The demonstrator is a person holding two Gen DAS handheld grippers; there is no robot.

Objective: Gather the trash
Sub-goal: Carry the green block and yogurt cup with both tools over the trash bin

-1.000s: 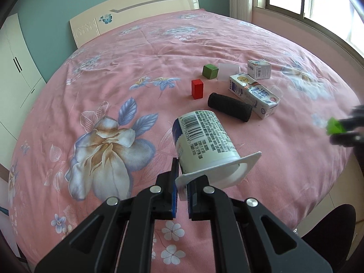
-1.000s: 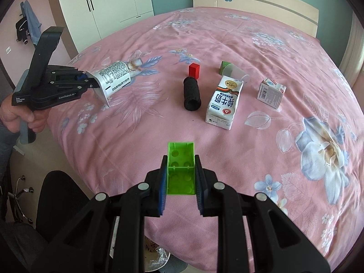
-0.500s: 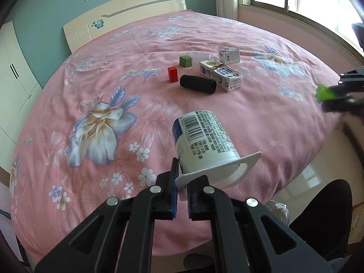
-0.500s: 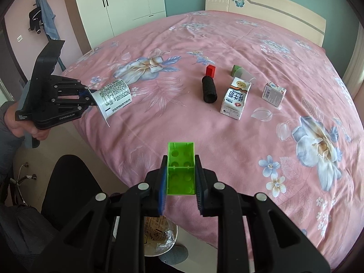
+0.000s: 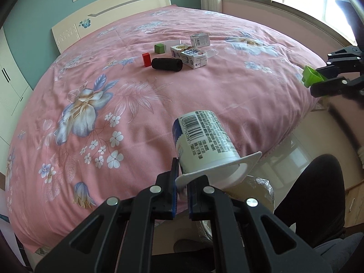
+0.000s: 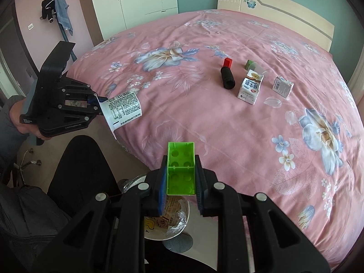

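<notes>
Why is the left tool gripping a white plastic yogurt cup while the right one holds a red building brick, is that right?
Not quite: the hollow plastic brick in the right fingers is green, as the right wrist view shows. The left does hold the white plastic yogurt cup.

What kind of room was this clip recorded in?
Almost certainly a home bedroom: a large bed with a pink floral bedspread and cream wooden headboard, a white wardrobe against the wall, and clothes hanging on a rack.
</notes>
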